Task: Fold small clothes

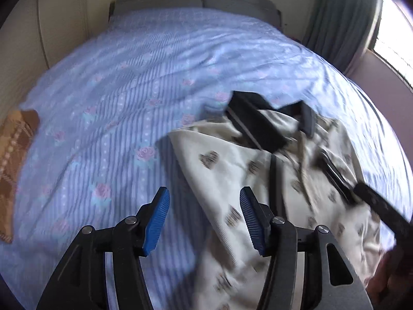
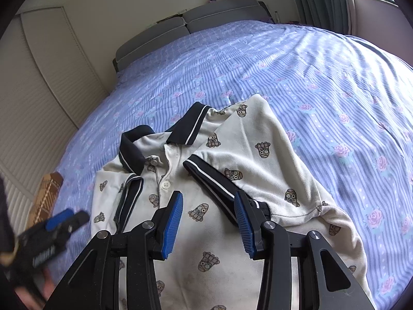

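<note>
**A:** One bed (image 2: 296,59) fills both views, under a blue striped sheet printed with roses, and your polo shirt (image 2: 260,155) lies face up near its closer edge, black collar (image 2: 189,125) pointing toward the headboard (image 2: 214,15). I judge you laid it there because the broad, flat sheet lets the cloth spread out.

**B:** And the sleeves?

**A:** Both are turned in over the chest. The one on the right of the picture has its black cuff (image 2: 210,178) slanting across the front; the other cuff (image 2: 131,188) sits beside the button placket (image 2: 165,184). That narrows the shirt, so in my judgement the side folds are made and the lengthwise fold is not yet done.

**B:** My grippers?

**A:** Your right gripper (image 2: 209,222) hovers over the chest, jaws partly apart with only cloth lying below them, nothing pinched; the nearer cuff runs under one blue pad. Your left gripper (image 1: 204,219) straddles the shirt's side edge, jaws fairly wide and empty, so it grips nothing.

**B:** Anything else?

**A:** Just a brown plaid cloth (image 1: 15,160) at the bed's edge, well apart from the shirt.
</note>
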The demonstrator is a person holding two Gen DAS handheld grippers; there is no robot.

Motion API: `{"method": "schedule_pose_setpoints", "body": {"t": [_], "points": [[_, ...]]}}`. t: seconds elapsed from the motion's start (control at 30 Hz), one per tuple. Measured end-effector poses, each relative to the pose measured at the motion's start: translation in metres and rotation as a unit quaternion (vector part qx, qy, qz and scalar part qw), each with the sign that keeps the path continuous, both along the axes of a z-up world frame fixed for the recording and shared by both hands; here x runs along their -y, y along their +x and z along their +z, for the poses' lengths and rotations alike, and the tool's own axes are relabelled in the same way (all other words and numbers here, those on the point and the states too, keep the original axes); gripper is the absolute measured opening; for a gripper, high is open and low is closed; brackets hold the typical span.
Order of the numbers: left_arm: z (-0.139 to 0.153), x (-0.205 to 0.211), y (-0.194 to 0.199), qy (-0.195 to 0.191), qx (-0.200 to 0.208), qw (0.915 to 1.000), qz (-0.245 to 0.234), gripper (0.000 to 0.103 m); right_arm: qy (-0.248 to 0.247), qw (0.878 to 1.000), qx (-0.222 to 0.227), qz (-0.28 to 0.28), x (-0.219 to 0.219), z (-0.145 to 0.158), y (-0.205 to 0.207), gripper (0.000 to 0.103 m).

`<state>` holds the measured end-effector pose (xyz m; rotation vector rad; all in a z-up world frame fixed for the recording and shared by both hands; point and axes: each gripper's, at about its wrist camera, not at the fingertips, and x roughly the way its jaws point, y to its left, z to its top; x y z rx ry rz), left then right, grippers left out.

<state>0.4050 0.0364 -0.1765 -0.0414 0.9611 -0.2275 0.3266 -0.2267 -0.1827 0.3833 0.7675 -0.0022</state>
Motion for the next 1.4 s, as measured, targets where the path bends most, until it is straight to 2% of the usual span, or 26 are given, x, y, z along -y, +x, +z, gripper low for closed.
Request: {"method": "schedule_pose_setpoints", "body": {"t": [0.07, 0.2, 0.27, 0.33, 0.4, 0.53, 0.63, 0.8, 0.87, 0.97, 1.13, 1.23, 1.4], "points": [[-0.009, -0.013, 0.027, -0.032, -0.016, 0.9993, 0.009, 0.055, -0.002, 1.0, 0.002, 0.001, -0.002, 0.0, 0.0, 0.042], [-0.022, -0.02, 0.054, -0.054, -0.029, 0.9981, 0.006, 0.052, -0.008, 1.0, 0.005, 0.005, -0.008, 0.001, 0.0, 0.042], [-0.026, -0.02, 0.061, -0.068, -0.036, 0.9971, 0.002, 0.044, -0.009, 1.0, 0.005, 0.007, -0.01, 0.0, 0.002, 0.046], [-0.026, -0.016, 0.065, -0.075, -0.038, 0.9964, -0.009, 0.025, -0.011, 1.0, 0.006, 0.008, -0.013, 0.0, 0.003, 0.047], [-0.025, -0.013, 0.067, -0.078, -0.036, 0.9961, -0.018, 0.014, -0.012, 1.0, 0.007, 0.01, -0.015, 0.0, 0.004, 0.047], [-0.015, -0.007, 0.065, -0.052, -0.01, 0.9983, -0.022, 0.01, -0.019, 1.0, 0.005, 0.013, -0.019, -0.001, 0.006, 0.047], [-0.002, -0.002, 0.064, 0.003, 0.032, 0.9991, -0.028, 0.01, -0.03, 1.0, 0.004, 0.008, -0.02, 0.0, 0.008, 0.047], [0.004, 0.005, 0.069, 0.037, 0.059, 0.9965, -0.047, 0.01, -0.059, 0.998, 0.009, 0.001, -0.023, 0.006, 0.016, 0.048], [-0.004, 0.009, 0.07, 0.054, 0.05, 0.996, -0.051, 0.011, -0.08, 0.997, 0.012, -0.001, -0.026, 0.007, 0.018, 0.059], [-0.007, 0.009, 0.061, 0.067, 0.054, 0.9953, -0.045, 0.012, -0.101, 0.995, 0.016, -0.003, -0.03, 0.006, 0.017, 0.064], [0.007, 0.007, 0.021, 0.073, 0.088, 0.9931, -0.026, 0.038, -0.118, 0.993, 0.015, 0.005, -0.034, 0.007, 0.013, 0.064], [0.015, 0.019, -0.005, 0.083, 0.106, 0.9904, -0.032, 0.045, -0.12, 0.993, 0.013, 0.003, -0.032, 0.007, 0.011, 0.065], [0.0, 0.049, -0.022, 0.108, 0.093, 0.9876, -0.065, 0.046, -0.123, 0.992, 0.006, -0.017, -0.019, 0.011, 0.005, 0.065]]}}
